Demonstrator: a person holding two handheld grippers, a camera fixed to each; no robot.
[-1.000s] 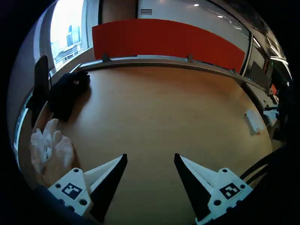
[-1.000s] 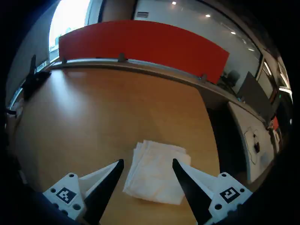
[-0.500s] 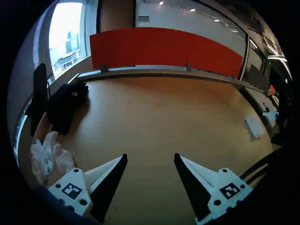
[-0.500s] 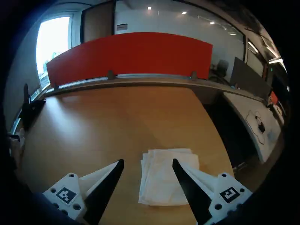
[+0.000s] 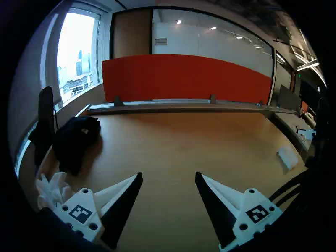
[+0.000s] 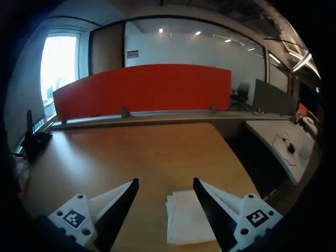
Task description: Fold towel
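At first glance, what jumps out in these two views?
The long red divider along the far edge of the wooden desk dominates. A folded white towel lies on the desk beneath the open right gripper; a dark bundle sits at the desk's left end.

Daylight: a window (image 5: 77, 63) on the left is pouring in strong light, its pane glaring almost white.
Ceiling: small spot lamps (image 6: 197, 32) are shining weakly overhead.
Sheen: the table (image 5: 189, 143) is carrying a pale gloss toward the window side.
Shadows: a soft one is lying beside the dark bundle (image 5: 75, 136).
Whites: the towel (image 6: 187, 218) is showing its layered edges without glare.
Edges: straight lines are bowing, and the rim is dimming.
Focus: the centre is looking sharp.
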